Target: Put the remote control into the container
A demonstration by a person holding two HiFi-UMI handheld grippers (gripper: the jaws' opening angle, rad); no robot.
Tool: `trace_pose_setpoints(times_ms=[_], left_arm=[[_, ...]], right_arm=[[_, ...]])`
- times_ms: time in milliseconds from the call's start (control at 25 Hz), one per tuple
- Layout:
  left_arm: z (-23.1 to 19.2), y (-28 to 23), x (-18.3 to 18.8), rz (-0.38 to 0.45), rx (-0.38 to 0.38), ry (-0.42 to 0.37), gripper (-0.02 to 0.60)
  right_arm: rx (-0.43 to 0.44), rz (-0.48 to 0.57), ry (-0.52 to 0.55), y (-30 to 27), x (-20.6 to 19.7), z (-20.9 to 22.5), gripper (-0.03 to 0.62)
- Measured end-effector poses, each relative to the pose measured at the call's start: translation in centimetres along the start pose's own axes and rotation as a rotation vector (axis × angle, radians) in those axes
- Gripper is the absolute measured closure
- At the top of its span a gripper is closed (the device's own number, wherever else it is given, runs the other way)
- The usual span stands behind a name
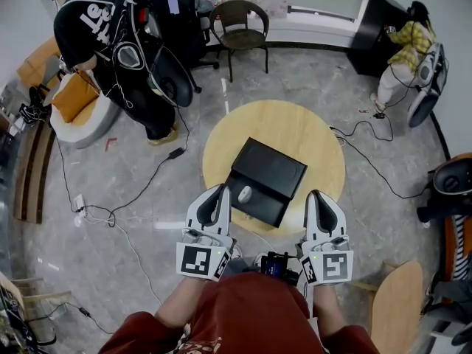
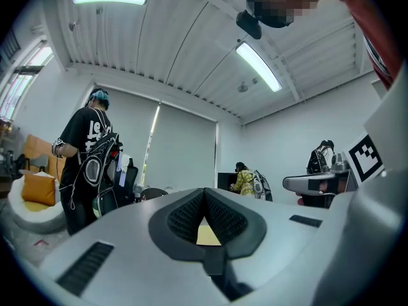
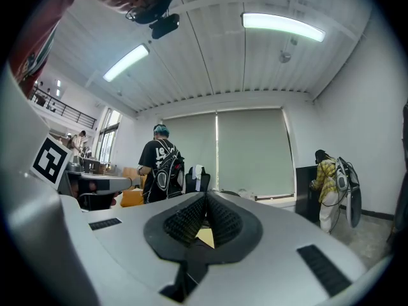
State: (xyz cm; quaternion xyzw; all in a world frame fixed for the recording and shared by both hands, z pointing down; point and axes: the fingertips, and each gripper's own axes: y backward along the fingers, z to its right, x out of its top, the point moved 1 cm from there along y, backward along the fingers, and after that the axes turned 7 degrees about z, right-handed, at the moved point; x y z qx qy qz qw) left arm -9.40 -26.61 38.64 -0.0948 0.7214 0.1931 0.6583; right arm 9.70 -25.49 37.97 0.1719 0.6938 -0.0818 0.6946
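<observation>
**Placement.** A round wooden table (image 1: pixel 310 135) stands at the centre of the head view. A black container (image 1: pixel 273 175) sits on its near half, within reach of both tools. The small pale oval at the container's left corner is taken to be the remote control (image 1: pixel 244 194). It rests on the dark surface there. The view does not show whether that surface is the container's hollow or a lid, so it cannot be told whether the task is complete.

The two tools are held level at the table's near edge, one on each side of the container. This reads as a ready or rest stance, not a reach.

**Left gripper** (image 1: pixel 219 192). Lower centre-left of the head view, its tip just beside the remote control but apart from it. In its own view the left gripper's (image 2: pixel 205 199) ribbed pads meet along their length. Only a sliver of table top shows below them. It is closed and holds nothing.

**Right gripper** (image 1: pixel 317 196). Lower centre-right, near the container's right corner and not touching it. The right gripper's (image 3: pixel 205 201) pads are likewise pressed together and empty.

**Surroundings.** Two bystanders stand well apart from the table, at the upper left and upper right.
</observation>
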Motion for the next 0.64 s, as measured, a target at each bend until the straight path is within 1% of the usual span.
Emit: trace_pose_setpoints(times_ms=[240, 360, 640], left_arm=[[-0.1, 0.0, -0.4, -0.012, -0.004, -0.006, 0.566], [-0.3, 0.3, -0.5, -0.014, 0.006, -0.003, 0.566], [-0.5, 0.3, -0.6, -0.015, 0.012, 0.002, 0.566]], right_arm=[[0.02, -0.001, -0.004, -0.6, -0.3, -0.4, 0.569], [0.034, -0.004, -0.003, -0.9, -0.3, -0.7, 0.569], [0.037, -0.004, -0.001, -1.2, 0.0, -0.8, 0.571]])
